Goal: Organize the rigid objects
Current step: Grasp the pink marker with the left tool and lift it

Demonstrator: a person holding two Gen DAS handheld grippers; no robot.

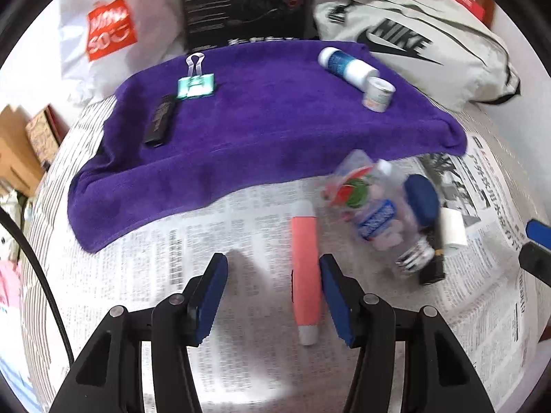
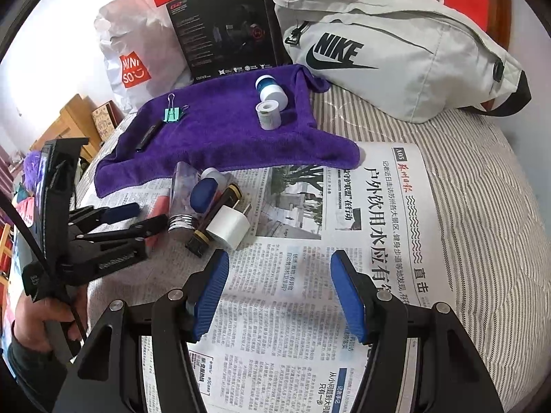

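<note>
Fluffy purple towel (image 1: 261, 130), smooth coral tube (image 1: 304, 272), crinkled newspaper (image 2: 296, 309)

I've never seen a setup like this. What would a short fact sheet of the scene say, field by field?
surface: newspaper spread over striped bedding
cloth: purple towel
on towel: binder clip, black stick, two small bottles
on newspaper: pink tube, clear bottle, white charger
left gripper: open, pink tube between its jaws, not squeezed
right gripper: open, nothing between
</note>
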